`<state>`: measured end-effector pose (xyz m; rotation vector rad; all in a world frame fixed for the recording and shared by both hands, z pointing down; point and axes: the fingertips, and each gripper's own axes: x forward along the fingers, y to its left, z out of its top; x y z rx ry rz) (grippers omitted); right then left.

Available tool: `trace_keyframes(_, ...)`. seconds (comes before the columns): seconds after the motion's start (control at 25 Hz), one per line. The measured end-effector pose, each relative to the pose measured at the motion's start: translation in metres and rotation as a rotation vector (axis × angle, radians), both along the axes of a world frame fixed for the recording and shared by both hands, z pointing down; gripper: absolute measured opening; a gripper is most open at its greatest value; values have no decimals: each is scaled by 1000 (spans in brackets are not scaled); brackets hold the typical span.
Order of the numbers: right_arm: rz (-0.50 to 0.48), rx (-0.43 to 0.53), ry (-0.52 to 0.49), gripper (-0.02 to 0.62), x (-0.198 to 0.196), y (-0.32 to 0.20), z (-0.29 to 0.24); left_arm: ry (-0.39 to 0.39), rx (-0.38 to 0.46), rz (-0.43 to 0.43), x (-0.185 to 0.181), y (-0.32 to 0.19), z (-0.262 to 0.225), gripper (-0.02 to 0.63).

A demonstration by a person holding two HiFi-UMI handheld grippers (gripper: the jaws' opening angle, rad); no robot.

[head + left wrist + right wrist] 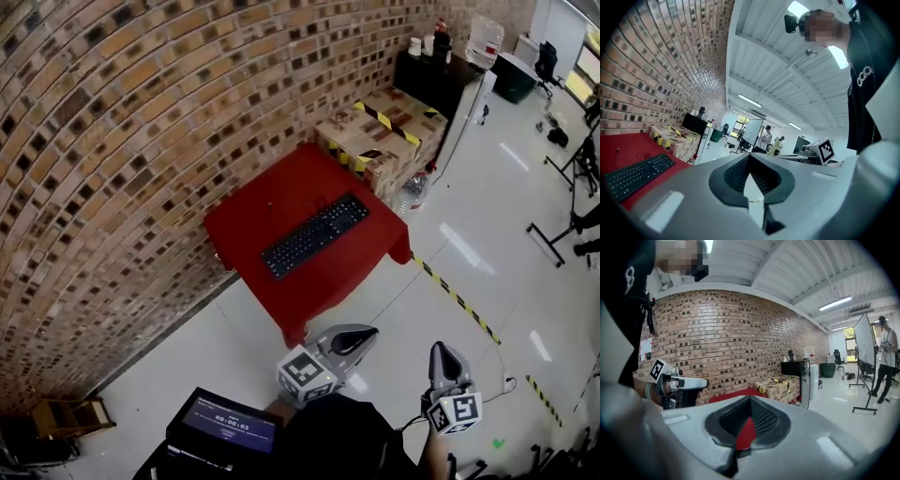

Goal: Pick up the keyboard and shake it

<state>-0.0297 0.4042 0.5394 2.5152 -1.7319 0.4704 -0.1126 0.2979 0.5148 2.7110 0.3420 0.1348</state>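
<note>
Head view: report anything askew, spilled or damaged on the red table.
Nothing stands out. The keyboard lies flat and looks whole on the red table, roughly parallel to its long edges. No spill or damage shows.

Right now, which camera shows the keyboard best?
The head view: the whole keyboard lies in sight on the red table. The left gripper view catches it slantwise at its left edge; the right gripper view shows only red table.
</note>
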Motion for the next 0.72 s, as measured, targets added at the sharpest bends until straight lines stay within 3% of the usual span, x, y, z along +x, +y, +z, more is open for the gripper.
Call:
trace_keyframes(0.32,-107,-57,49,-11,53,-81,-4,1,-10,-69,57,-84,-1,15)
trace_keyframes(0.48,-222,-162,58,-11,70,-104,15,-11,-26,-152,58,-114,4,15)
trace_keyframes(0.72,-377,-241,53,-11,102,-162,44,-72,-52,-323,49,-164,35,15)
